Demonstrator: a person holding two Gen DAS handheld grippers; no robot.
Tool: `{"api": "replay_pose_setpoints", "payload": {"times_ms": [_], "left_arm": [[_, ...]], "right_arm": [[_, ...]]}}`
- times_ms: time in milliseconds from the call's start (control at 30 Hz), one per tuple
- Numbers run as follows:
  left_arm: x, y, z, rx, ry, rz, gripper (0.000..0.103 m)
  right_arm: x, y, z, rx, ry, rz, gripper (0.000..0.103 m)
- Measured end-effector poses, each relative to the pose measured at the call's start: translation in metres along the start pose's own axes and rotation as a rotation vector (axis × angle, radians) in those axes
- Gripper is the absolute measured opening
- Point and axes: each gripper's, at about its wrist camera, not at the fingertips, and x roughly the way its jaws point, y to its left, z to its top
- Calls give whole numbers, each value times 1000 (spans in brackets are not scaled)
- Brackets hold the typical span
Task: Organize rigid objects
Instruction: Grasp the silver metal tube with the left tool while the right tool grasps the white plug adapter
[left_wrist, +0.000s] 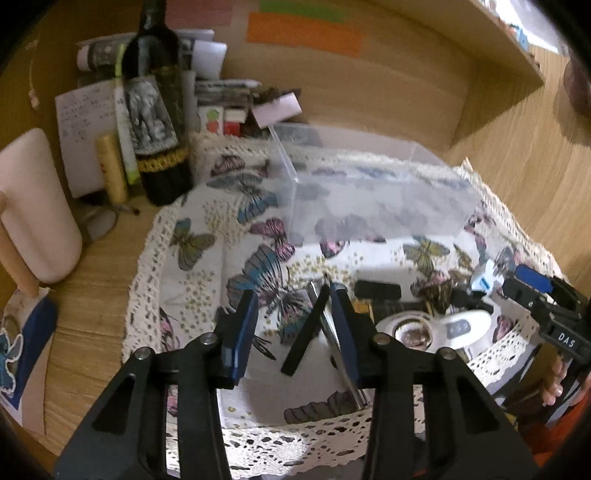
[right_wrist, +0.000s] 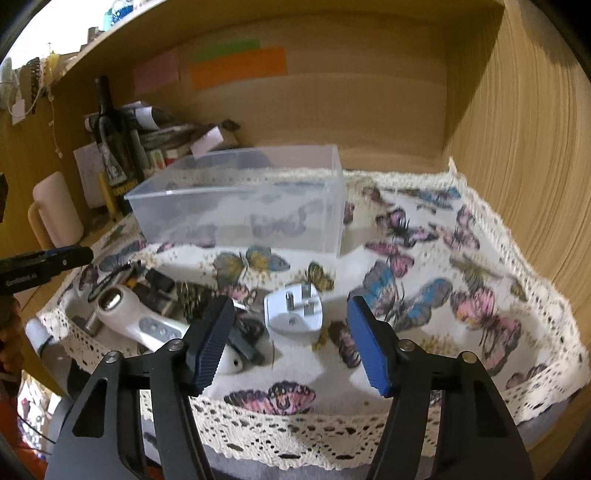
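Just ahead of the right hand-held gripper (right_wrist: 291, 343), jaws wide and empty, lies the plug (right_wrist: 295, 314), prongs toward the box (right_wrist: 240, 199) beyond. Left hand-held gripper (left_wrist: 293, 321) gapes wide, empty, farther off by the clutter.

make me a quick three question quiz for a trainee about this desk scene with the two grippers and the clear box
1. True or false: the clear plastic box already holds the white plug adapter.
2. Which gripper is lined up on the adapter? A) left gripper B) right gripper
3. Fill in: the dark bottle stands ____ the butterfly cloth, at its back left.

Key
1. False: the box looks empty, and the adapter lies on the cloth in front of it.
2. B, with fingers open.
3. Beside, on the wooden desk.
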Motion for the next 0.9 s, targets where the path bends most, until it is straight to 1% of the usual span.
{"api": "replay_pose_setpoints", "payload": {"times_ms": [267, 333, 367, 500, 567, 600, 633, 667, 767, 900], "left_arm": [[28, -11, 0, 38, 95, -41, 41], [35, -12, -1, 39, 116, -39, 35], [39, -11, -2, 36, 130, -46, 35], [42, -14, -2, 62, 120, -21, 29], [43, -16, -2, 70, 119, -19, 28], [43, -16, -2, 69, 121, -22, 25], [43, -16, -1, 67, 125, -28, 18], [43, -15, 0, 66, 128, -33, 15], [42, -12, 3, 54, 131, -39, 15], [32, -10, 6, 47, 96, -30, 15]], "right_arm": [[17, -6, 0, 19, 48, -8, 60], [21, -7, 2, 22, 59, -7, 60], [23, -8, 2, 22, 65, -5, 60], [32, -10, 5, 34, 87, -2, 60], [38, -10, 6, 41, 104, 4, 57], [41, -10, 5, 44, 117, 9, 49], [45, -11, 5, 51, 130, 22, 38], [47, -11, 4, 57, 137, 25, 36], [44, -12, 4, 60, 117, 22, 35], [33, -15, 10, 65, 70, 12, 35]]}}
